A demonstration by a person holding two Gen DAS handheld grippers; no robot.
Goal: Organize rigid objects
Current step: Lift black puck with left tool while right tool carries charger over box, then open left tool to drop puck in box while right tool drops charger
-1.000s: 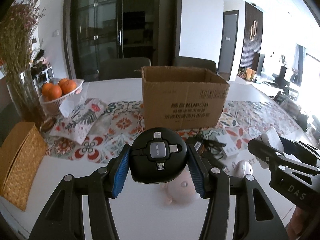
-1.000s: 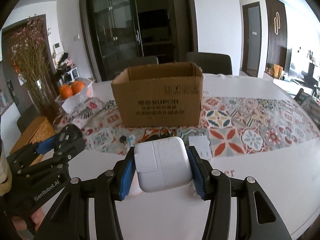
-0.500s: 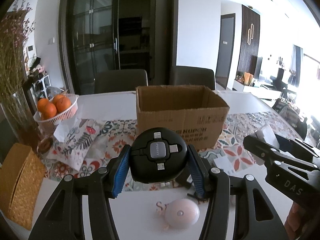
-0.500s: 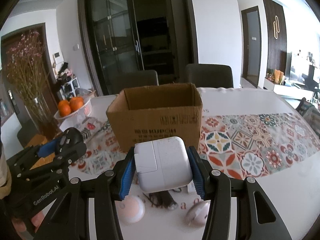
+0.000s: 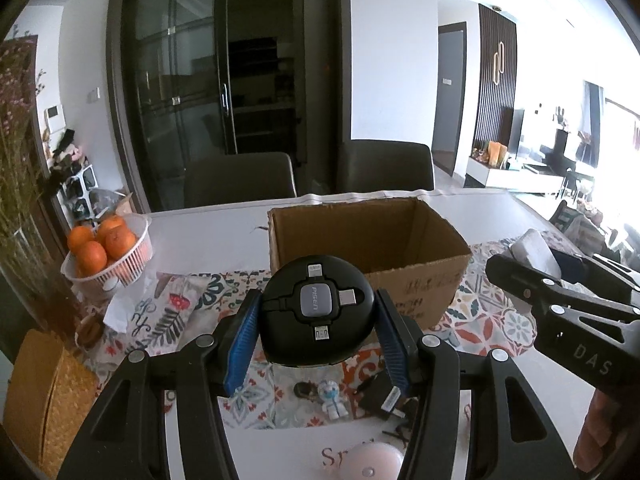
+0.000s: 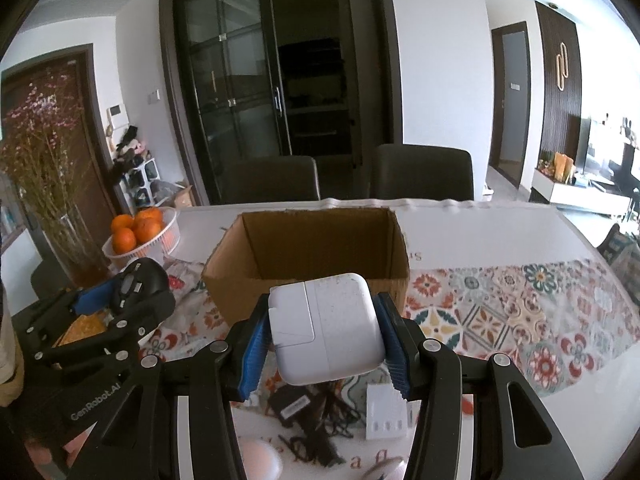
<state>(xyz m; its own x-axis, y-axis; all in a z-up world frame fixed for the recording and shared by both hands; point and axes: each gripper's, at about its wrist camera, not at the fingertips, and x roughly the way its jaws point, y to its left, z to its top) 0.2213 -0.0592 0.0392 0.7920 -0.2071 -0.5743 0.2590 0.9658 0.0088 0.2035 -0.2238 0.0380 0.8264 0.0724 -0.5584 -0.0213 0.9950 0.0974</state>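
Two items are in hand. My left tool (image 5: 316, 320) is closed partway on the round black cable hub (image 5: 318, 314), blue pads pressing its sides; my right tool (image 6: 324, 336) is likewise clamped on the white power adapter (image 6: 326, 328).

Change noted: against a second ago, both tools have risen and advanced toward the cardboard box (image 6: 304, 264). Then I saw only its printed front; now I look over its near rim into the open interior, which appears empty where visible. Both items hang just short of that rim, clear of the counter (image 6: 500, 236).

Remaining clutter lies on the near side of the box: the black charger with cord (image 6: 296, 404), the small white block (image 6: 386, 412), the toy figure (image 5: 334, 400).

Judgement: the carry is nearly done; release over the box comes next.
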